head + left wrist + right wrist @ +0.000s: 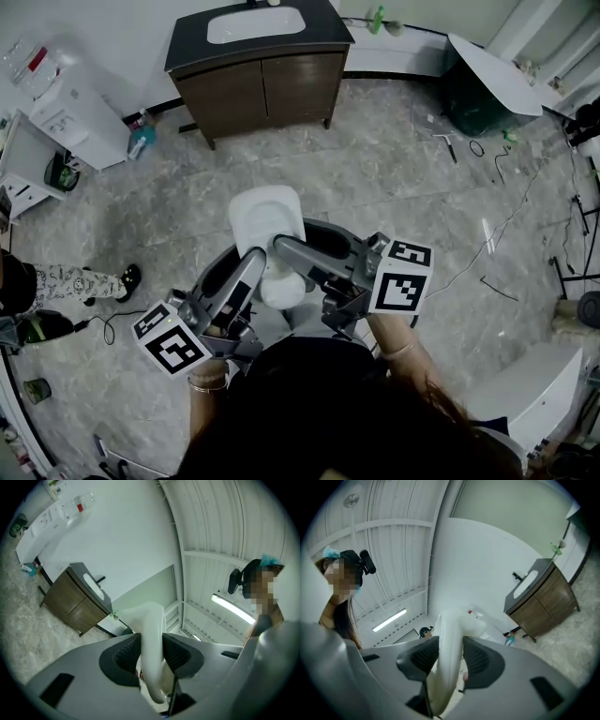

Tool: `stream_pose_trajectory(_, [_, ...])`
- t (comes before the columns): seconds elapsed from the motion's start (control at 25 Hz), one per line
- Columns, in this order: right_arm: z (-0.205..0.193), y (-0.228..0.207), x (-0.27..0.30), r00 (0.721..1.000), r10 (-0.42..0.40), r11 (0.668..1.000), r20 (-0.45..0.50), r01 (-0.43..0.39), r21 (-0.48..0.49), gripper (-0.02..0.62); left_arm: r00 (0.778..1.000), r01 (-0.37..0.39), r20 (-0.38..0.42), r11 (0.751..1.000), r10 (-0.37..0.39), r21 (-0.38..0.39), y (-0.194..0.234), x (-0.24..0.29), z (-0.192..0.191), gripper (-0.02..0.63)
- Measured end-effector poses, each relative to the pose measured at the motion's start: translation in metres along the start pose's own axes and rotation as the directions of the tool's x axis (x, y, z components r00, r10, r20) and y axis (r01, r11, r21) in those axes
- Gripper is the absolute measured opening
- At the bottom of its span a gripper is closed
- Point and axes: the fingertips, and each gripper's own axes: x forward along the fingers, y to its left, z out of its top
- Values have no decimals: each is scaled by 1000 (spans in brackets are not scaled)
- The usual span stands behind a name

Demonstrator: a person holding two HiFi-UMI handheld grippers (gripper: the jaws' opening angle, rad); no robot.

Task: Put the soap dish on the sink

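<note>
Left tool [151,652], right tool [451,657] clamp soap dish [265,217] lengthwise toward sink [255,25].

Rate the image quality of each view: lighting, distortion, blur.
Head view: evenly lit, wide-angle bending toward the edges, soap dish sharp. Left gripper view: strong fisheye with black corners, ceiling lamp blown out, the dish so close that it looks slightly soft. Right gripper view: same fisheye and black corners, straight lines curved.

A workshop hall, with lone sink cabinet [258,70], loose cables [476,148], ribbed ceiling [393,550].
</note>
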Motion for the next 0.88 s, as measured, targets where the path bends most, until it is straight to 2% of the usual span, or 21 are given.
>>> stream_pose_trajectory(0.36, [39, -57, 20, 1000, -21, 999, 5, 20, 24, 150, 1000, -27, -6, 1000, 27, -15, 40, 49, 27, 133])
stream_pose_trajectory(0.56, [80, -124, 75, 998, -62, 997, -10, 63, 39, 149, 999, -35, -23, 998, 34, -44, 105, 95, 81, 133])
stream_pose_trajectory(0.72, [89, -133, 88, 998, -64, 998, -1, 64, 28, 149, 1000, -18, -23, 999, 17, -39, 116, 102, 95, 133])
stream_pose_trajectory(0.88, [139, -178, 150, 997, -76, 997, 4, 76, 32, 149, 1000, -9, -28, 999, 8, -50, 163, 140, 162, 133])
